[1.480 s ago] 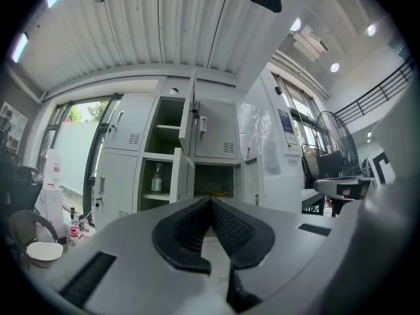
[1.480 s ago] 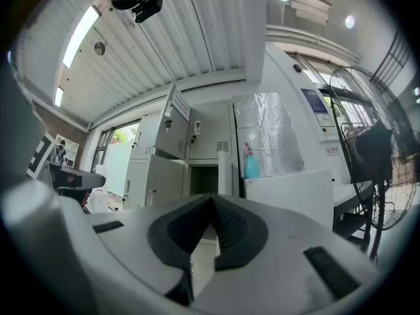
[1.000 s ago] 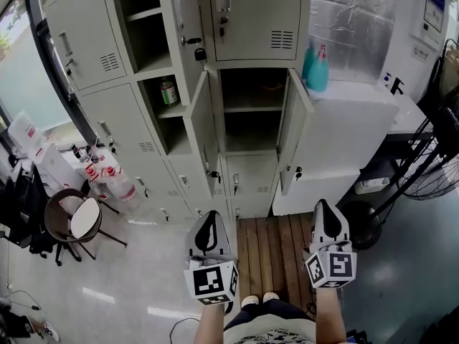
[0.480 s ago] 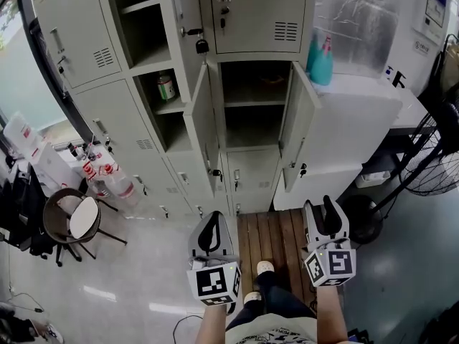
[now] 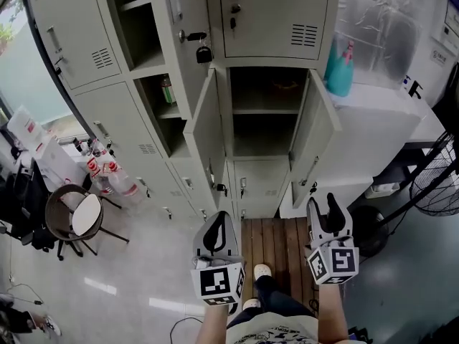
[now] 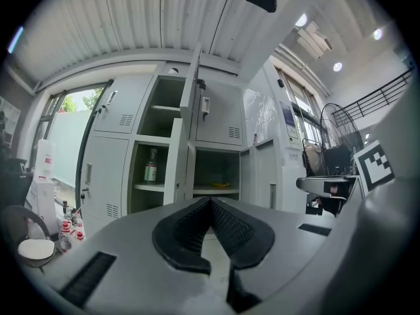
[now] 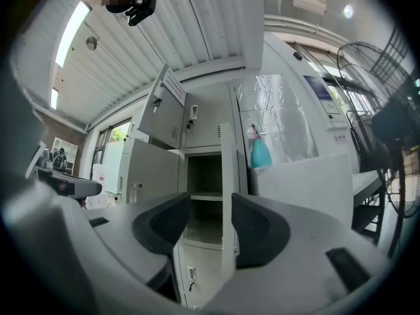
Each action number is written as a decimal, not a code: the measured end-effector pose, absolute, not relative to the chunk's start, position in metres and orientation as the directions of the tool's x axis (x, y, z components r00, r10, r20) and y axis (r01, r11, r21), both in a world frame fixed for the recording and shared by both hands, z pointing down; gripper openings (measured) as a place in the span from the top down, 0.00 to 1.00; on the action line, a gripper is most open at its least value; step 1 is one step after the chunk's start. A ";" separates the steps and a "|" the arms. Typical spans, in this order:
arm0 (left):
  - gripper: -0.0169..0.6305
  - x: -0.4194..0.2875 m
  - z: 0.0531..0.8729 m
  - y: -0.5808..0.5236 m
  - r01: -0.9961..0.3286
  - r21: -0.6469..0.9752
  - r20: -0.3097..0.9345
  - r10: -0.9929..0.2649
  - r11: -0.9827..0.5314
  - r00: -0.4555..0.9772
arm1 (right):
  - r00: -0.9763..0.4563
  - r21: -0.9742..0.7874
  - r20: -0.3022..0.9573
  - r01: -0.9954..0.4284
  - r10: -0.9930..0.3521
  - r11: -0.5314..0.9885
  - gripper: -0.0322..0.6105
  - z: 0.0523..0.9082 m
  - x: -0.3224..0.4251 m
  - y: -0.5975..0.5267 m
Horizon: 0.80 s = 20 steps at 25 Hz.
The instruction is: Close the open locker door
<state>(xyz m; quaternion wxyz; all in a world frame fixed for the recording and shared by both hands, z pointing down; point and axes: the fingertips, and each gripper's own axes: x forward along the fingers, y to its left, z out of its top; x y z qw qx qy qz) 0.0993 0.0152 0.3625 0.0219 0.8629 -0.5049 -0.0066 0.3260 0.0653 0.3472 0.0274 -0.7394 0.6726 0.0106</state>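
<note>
Two locker doors (image 5: 206, 131) hang open ahead, well apart from me. I'm approaching: left tongs (image 5: 218, 218) closed, empty; right tongs (image 5: 323, 203) just opened, empty, probably to push the right door (image 5: 315, 138) next.

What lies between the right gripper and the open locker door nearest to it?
Nothing. The head view shows only open air from the right gripper to the open locker door.

Your left gripper (image 5: 217, 219) points level ahead of you, jaws shut together and empty. Your right gripper (image 5: 323, 206) is level beside it, its jaws just opened wide with nothing between them.
</note>
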 end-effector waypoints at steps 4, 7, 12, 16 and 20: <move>0.97 0.118 0.361 -0.011 -0.872 0.042 0.007 -0.872 -0.488 0.489 | 0.088 -0.023 -0.045 -0.996 -0.995 -0.087 0.64 0.351 0.344 0.039; 0.97 0.129 0.360 -0.028 -0.874 0.039 0.010 -0.874 -0.485 0.486 | 0.073 -0.031 -0.029 -0.997 -0.997 -0.072 0.64 0.356 0.355 0.020; 0.97 0.144 0.363 -0.051 -0.874 0.037 0.021 -0.874 -0.484 0.485 | 0.036 -0.046 -0.006 -0.998 -0.999 -0.036 0.64 0.365 0.363 -0.003; 0.97 0.154 0.365 -0.065 -0.872 0.036 0.029 -0.872 -0.488 0.489 | 0.005 -0.042 -0.008 -0.999 -1.000 -0.005 0.72 0.367 0.359 -0.015; 0.97 0.162 0.367 -0.075 -0.869 0.038 0.036 -0.869 -0.493 0.494 | -0.024 -0.026 -0.026 -0.999 -0.999 0.025 0.78 0.367 0.351 -0.023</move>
